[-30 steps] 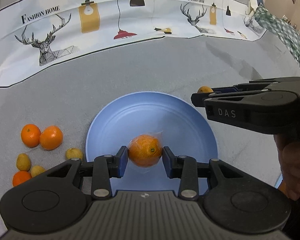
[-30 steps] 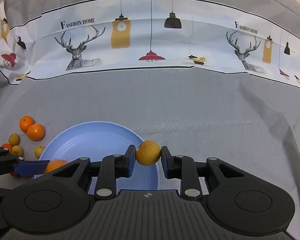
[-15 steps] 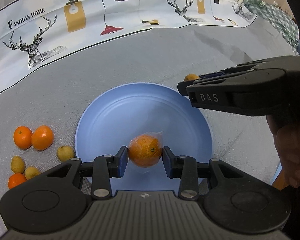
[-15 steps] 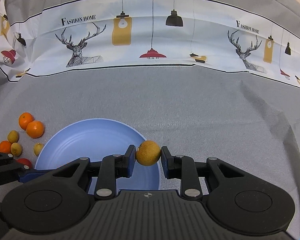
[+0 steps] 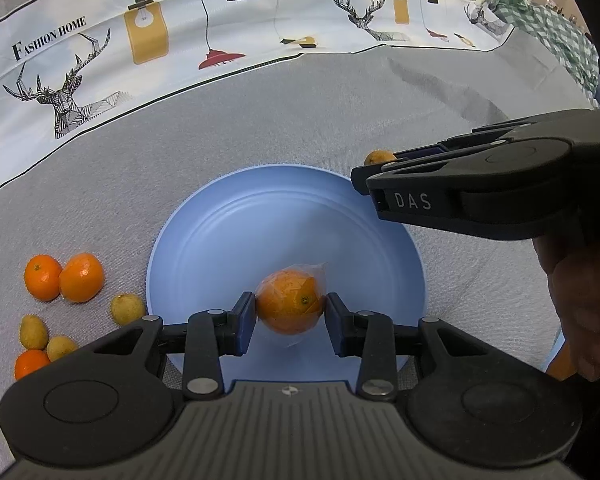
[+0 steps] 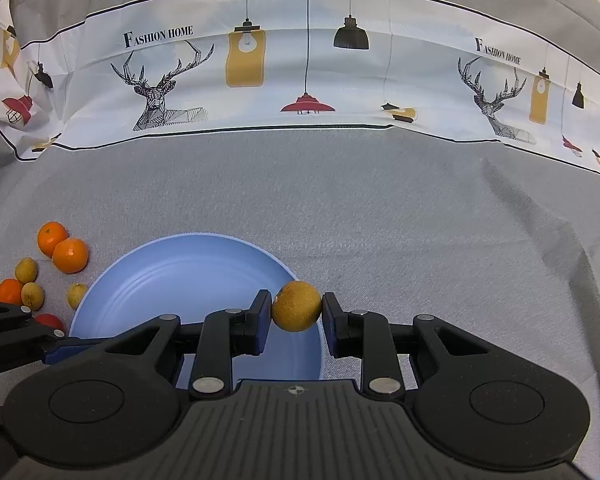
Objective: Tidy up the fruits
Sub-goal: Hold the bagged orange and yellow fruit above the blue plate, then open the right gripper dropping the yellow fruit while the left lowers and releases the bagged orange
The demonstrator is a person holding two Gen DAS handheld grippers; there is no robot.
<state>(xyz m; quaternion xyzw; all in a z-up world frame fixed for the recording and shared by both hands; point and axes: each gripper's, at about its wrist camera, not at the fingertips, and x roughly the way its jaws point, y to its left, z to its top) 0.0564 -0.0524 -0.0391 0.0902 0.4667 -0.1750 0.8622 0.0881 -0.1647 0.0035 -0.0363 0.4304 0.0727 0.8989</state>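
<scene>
Left gripper (image 5: 291,312) has its jaws closed partway around a wrapped orange (image 5: 290,303), both pads pressed on the fruit's sides, and I'm holding it over the near half of the blue plate (image 5: 260,216). I can see a clear film around that orange, peaking at its upper right. Right gripper (image 6: 296,314) is pinched on a small yellow-brown fruit (image 6: 296,306), pads touching left and right, hanging over the plate's right rim. From the left camera that same gripper comes in from the right, its tip above the plate's far right edge, the little fruit just peeking past it.

Loose fruit lies on the grey cloth (image 6: 380,208) left of the plate: two mandarins (image 5: 64,277) touching each other, a small yellow fruit (image 5: 127,309) just beside the plate's left rim, two more yellow ones (image 5: 44,340) nearer to me, and another mandarin (image 5: 31,363) at the near left. Printed deer-and-lamp fabric (image 6: 300,80) runs along the far side
</scene>
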